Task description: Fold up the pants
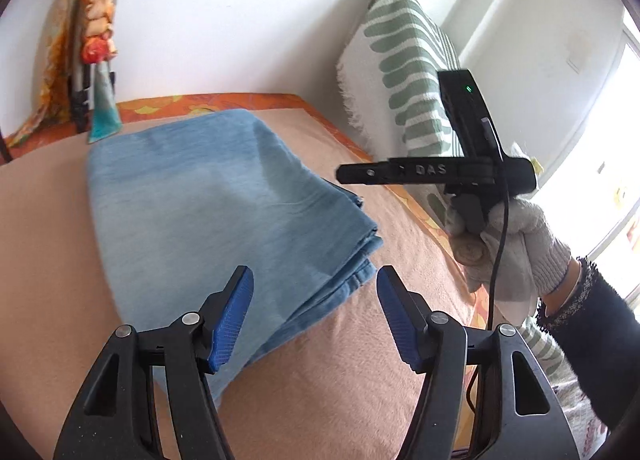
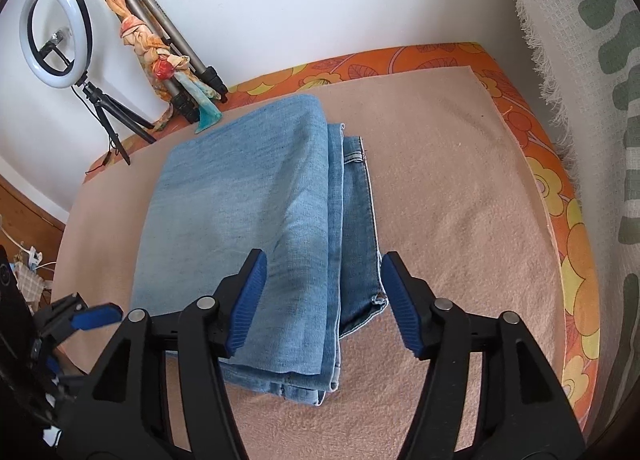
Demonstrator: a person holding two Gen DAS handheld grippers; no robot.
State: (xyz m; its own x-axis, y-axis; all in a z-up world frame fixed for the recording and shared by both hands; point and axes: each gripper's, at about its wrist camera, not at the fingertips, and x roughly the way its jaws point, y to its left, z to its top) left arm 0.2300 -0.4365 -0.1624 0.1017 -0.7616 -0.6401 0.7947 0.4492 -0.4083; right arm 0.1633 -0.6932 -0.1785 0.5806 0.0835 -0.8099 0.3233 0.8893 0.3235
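One pair of folded blue pants (image 1: 208, 204) on the pink blanket (image 1: 340, 380): left view, left gripper (image 1: 315, 316) fingers released, empty, over the stack's near corner; right view, right gripper (image 2: 323, 302) fingers released, empty, straddling the pants' (image 2: 248, 220) layered right edge.

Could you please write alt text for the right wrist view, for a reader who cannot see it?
Folded blue jeans lie in a layered stack on a peach blanket, with the open right gripper above their near edge, holding nothing. Behind, a ring light and a scarf-draped tripod stand against a white wall; the left gripper shows at the left edge.
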